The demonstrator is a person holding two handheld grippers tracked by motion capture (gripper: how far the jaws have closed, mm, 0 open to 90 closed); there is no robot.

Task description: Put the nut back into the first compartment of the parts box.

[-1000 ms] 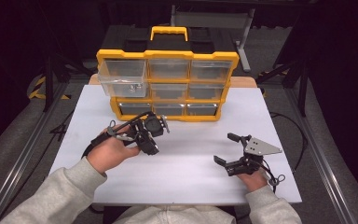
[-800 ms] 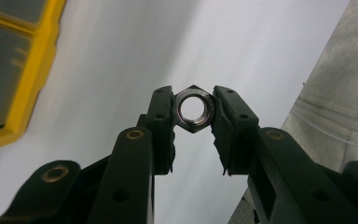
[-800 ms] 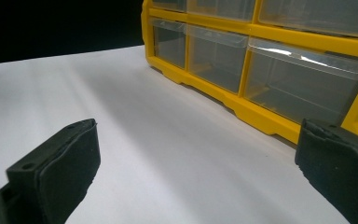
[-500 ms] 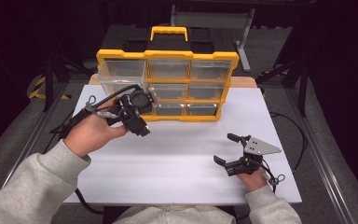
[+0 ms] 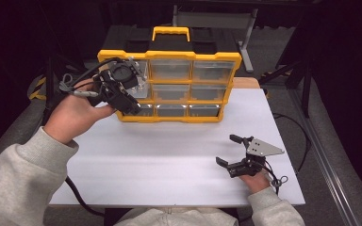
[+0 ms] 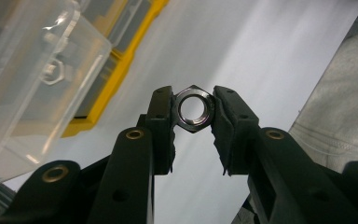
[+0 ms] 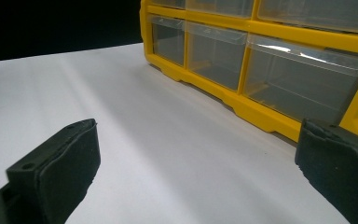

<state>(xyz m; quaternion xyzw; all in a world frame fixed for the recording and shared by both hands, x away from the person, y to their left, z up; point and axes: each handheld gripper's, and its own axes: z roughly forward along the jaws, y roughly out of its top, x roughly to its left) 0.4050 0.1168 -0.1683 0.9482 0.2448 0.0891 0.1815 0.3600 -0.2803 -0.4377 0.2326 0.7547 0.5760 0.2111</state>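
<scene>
Left gripper [image 6: 194,114] clamps silver steel hex nut [image 6: 194,108], at 10 o'clock beside yellow clear-drawer plastic organizer [image 5: 172,84]. Right gripper [image 5: 229,151], 4 o'clock, jaws wide apart, holding nothing, on white table [image 5: 160,155].

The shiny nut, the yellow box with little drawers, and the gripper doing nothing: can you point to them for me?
nut [image 6: 194,108], left gripper view, on its metal ring, pinched between the jaws.
yellow box [image 5: 170,35], high view, on its carry handle.
right gripper [image 5: 229,151], high view, midway between its open fingertips.
</scene>
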